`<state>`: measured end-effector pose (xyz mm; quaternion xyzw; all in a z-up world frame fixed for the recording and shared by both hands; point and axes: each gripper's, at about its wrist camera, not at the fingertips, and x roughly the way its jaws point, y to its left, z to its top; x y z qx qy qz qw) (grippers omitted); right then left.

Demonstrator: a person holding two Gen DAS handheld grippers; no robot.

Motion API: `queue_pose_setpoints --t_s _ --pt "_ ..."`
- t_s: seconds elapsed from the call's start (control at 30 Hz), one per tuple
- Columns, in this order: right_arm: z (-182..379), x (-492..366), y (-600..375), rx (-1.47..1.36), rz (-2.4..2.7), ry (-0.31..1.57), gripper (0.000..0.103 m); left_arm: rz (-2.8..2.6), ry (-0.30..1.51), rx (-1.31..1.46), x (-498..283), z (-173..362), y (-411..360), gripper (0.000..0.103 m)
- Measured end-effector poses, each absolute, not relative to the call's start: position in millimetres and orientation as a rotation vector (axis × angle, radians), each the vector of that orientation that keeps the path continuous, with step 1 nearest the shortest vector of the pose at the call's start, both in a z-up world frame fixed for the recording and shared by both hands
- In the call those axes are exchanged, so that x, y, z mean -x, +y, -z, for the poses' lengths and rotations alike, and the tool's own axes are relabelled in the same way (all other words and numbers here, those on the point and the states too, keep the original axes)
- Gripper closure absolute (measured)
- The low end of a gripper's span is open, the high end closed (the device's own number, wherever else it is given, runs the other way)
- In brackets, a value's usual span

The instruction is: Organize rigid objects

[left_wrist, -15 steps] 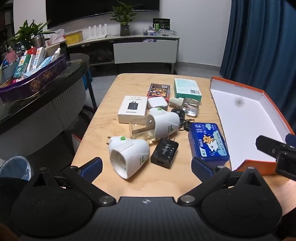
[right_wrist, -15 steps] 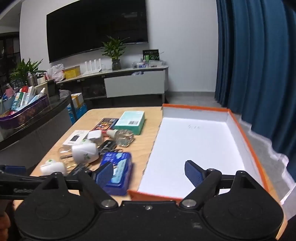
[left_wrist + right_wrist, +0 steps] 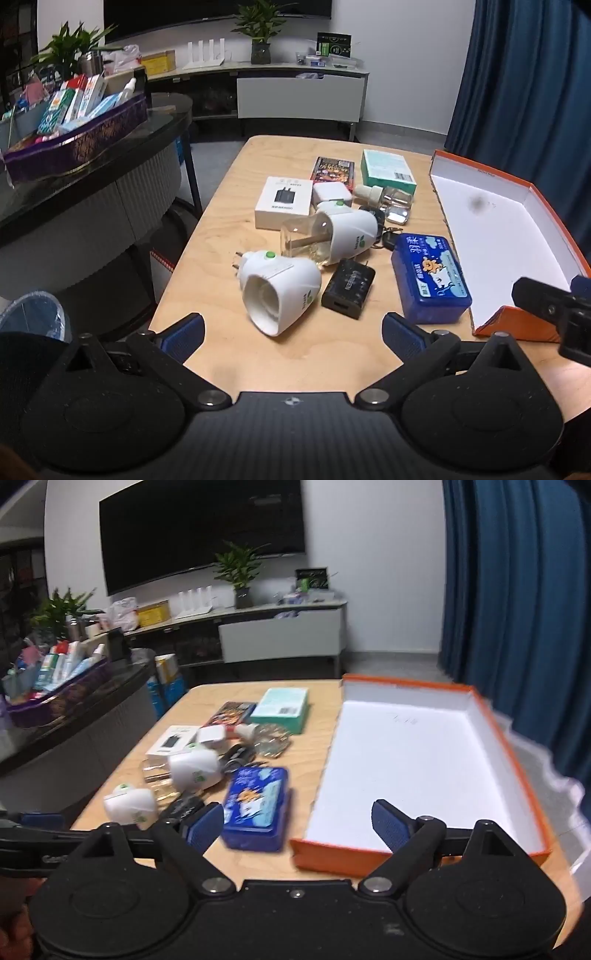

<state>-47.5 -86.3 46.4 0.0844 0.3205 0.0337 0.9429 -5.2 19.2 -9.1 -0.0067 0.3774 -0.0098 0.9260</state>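
An open orange box with a white inside [image 3: 491,236] [image 3: 417,760] lies empty on the right of the wooden table [image 3: 229,229]. Left of it lie a blue tin [image 3: 430,277] [image 3: 256,808], a black charger [image 3: 349,282], two white plug-in units [image 3: 280,291] [image 3: 351,232], a white charger box [image 3: 282,201], a glass bottle [image 3: 391,197], keys, a teal box [image 3: 388,171] and a dark card pack [image 3: 332,168]. My left gripper [image 3: 293,328] is open and empty, just short of the nearest white unit. My right gripper [image 3: 297,821] is open and empty, between the tin and the box's near edge.
A dark counter [image 3: 92,173] with a purple basket [image 3: 77,147] of packets stands to the left. A clear bin [image 3: 33,317] is on the floor at the left. A TV cabinet [image 3: 299,92] is behind, and blue curtains [image 3: 524,74] hang on the right.
My right gripper has moved left and tilted, so the blue tin now sits nearer its left finger; that view is blurred. The left gripper has barely moved.
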Motion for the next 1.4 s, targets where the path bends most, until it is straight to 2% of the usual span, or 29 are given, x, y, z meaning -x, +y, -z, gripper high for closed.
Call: queue_pose_setpoints --t_s 1.4 --pt "-35 47 -77 -0.183 -0.129 0.683 0.001 0.022 0.801 0.0 -6 17 34 0.0"
